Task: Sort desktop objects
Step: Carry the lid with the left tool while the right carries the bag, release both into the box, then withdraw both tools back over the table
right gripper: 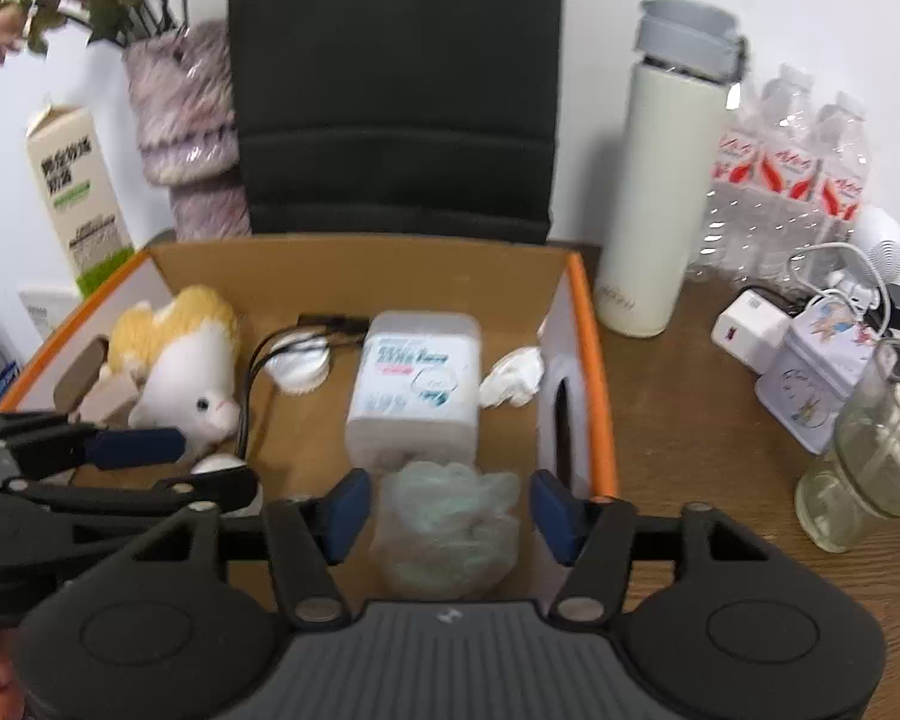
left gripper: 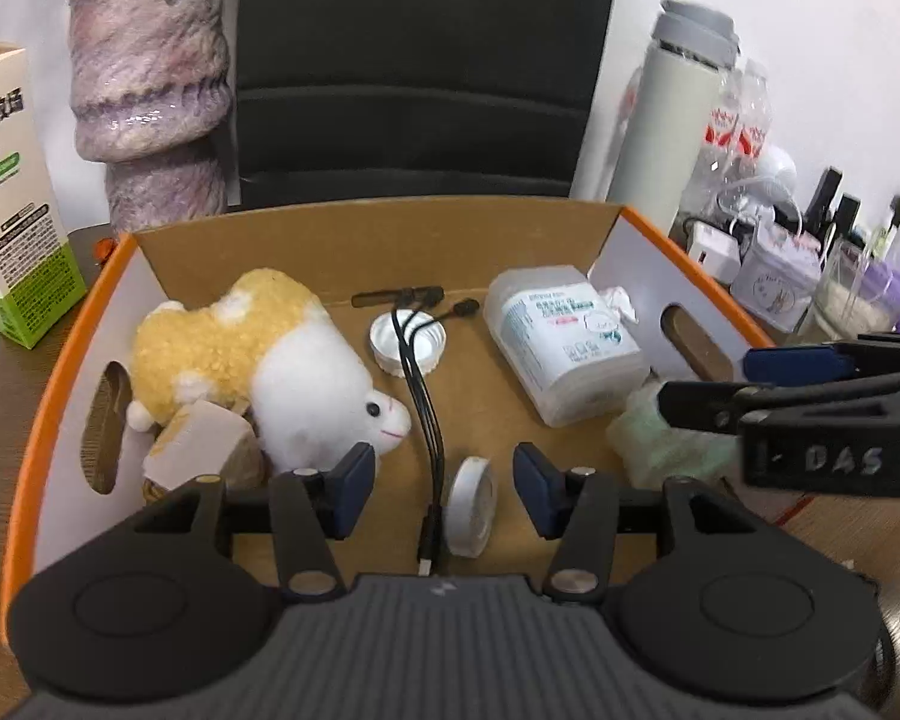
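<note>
Cardboard box fills the left wrist view, and the left gripper hangs over its near end with jaws parted and nothing pressed between the pads. In the gap between them lie a white tape roll, on edge, and the plug end of a black cable. Beyond the left jaw sits a plush toy; ahead lies a white lid; beyond the right jaw, a tissue pack. The right gripper enters from the right. In the right wrist view, the right gripper stands open too, holding nothing; a crumpled pale-green bag lies between its jaws, pads apart from it. Straight ahead is the tissue pack, with the plush toy off beyond the left jaw.
</note>
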{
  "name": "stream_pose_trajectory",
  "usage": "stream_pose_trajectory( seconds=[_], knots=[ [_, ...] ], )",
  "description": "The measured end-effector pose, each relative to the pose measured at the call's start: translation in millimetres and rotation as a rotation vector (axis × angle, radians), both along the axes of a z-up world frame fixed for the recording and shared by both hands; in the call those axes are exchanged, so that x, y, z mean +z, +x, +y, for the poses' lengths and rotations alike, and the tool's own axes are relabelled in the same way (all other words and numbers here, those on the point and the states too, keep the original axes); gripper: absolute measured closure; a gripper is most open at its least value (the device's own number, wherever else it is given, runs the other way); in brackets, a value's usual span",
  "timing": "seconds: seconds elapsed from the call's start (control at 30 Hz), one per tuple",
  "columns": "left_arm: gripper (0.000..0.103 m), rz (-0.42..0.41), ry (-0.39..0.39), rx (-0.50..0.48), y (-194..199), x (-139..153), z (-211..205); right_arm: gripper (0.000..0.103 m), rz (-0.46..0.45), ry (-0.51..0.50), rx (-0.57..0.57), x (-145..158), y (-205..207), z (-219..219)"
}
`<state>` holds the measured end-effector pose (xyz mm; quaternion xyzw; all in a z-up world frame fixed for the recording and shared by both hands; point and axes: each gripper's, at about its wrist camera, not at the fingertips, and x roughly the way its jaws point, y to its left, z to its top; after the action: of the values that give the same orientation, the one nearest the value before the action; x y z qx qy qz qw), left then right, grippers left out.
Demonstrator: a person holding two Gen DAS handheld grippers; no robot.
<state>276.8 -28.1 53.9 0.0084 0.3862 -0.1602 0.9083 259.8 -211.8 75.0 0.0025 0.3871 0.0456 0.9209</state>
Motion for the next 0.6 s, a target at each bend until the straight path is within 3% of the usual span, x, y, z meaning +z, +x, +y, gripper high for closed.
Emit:
stream_pose_trajectory(
  seconds=[0.23, 0.4, 0.6],
  knots=[
    [0.02, -0.066, -0.029, 0.061, -17.6, 48.4, 14.6, 0.03, -0.054, 0.056, -0.002, 40.3, -13.1, -8.1],
    [0.018, -0.084, 0.015, 0.08, -43.5, 66.5, 24.0, 0.027, -0.094, 0.033, 0.047, 60.7, -42.3, 3.2],
    [0.016, -0.092, 0.028, 0.147, -77.3, 82.3, 48.4, 0.026, -0.116, 0.05, -0.006, 80.0, -75.5, -13.3]
  ],
)
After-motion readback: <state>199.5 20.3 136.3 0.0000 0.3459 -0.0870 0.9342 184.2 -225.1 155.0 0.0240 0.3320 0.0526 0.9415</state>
